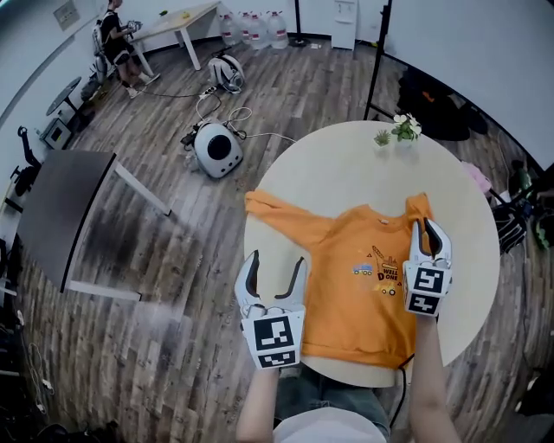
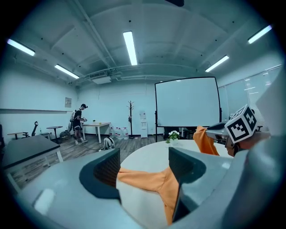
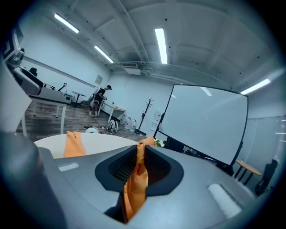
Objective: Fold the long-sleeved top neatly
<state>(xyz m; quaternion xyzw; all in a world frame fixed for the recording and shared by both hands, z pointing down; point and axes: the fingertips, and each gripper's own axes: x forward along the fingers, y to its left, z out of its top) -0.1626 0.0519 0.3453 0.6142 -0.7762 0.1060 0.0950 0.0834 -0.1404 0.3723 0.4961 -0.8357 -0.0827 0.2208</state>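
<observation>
Over the round table (image 1: 342, 164), the right gripper (image 1: 430, 228) is reaching forward from a straight forearm (image 1: 426, 372), its jaws pinching an upright fold of the orange top (image 1: 355, 298) at that side's shoulder. The left gripper (image 1: 276, 264) is hovering by the table's left edge, jaws spread wide, gripping nothing. The top is lying flat, front up, its length running away from the person, hem nearest, with the free sleeve (image 1: 281, 214) stretching leftward.

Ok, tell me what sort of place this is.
Likely an office or meeting room: a large projection screen, ceiling strip lights, and a white desk with water jugs near it.
</observation>
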